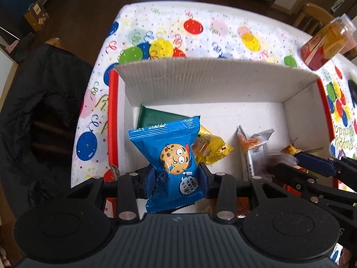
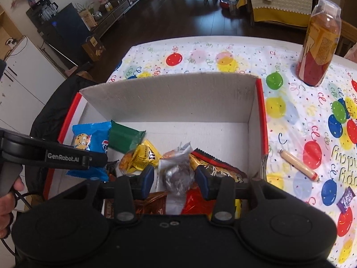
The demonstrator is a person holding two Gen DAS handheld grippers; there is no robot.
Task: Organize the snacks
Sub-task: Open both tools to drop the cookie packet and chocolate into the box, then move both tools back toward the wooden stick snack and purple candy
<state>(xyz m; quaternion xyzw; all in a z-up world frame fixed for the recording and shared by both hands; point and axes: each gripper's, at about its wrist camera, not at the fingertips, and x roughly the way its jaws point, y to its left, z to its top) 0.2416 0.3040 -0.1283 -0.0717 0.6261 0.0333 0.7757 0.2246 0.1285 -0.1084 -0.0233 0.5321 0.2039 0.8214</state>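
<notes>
On the balloon-print tablecloth (image 1: 200,33), your left gripper (image 1: 175,176) clamps the blue cookie packet (image 1: 171,163) above the white cardboard box (image 1: 200,82) for dropping; your right gripper (image 2: 175,178) pinches a clear-wrapped dark round snack (image 2: 177,178).

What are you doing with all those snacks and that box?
A person is sorting snacks into a cardboard box on a balloon tablecloth. The left gripper is clamped on a blue cookie packet over the box. The right gripper holds a clear-wrapped dark round snack above the pile. A sausage stick and purple candy lie outside.
</notes>
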